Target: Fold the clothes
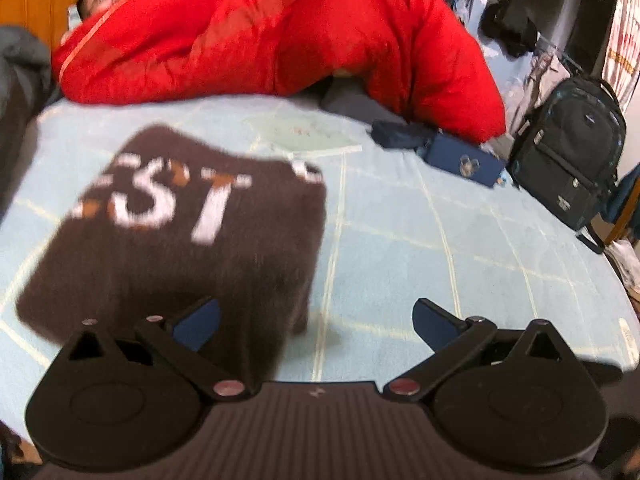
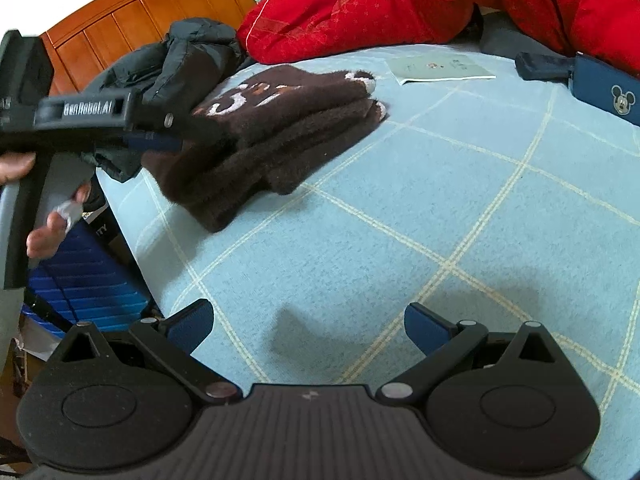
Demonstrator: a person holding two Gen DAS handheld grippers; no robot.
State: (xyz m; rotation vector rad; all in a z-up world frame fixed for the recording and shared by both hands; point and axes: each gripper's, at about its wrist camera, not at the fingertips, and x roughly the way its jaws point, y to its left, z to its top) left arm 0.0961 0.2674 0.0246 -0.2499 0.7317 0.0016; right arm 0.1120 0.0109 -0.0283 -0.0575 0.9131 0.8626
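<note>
A folded brown fuzzy sweater with white letters lies on the light blue checked bed sheet. My left gripper is open just above the sweater's near edge, its left finger over the fabric and its right finger over bare sheet. In the right wrist view the sweater shows as a stack of several layers, and the left gripper comes in from the left at its near corner, held by a hand. My right gripper is open over bare sheet, well short of the sweater, holding nothing.
A person in red lies across the far side of the bed. A booklet and a blue pouch lie beyond the sweater. A dark jacket is heaped at the left. A backpack stands off the right edge, a blue crate below the left edge.
</note>
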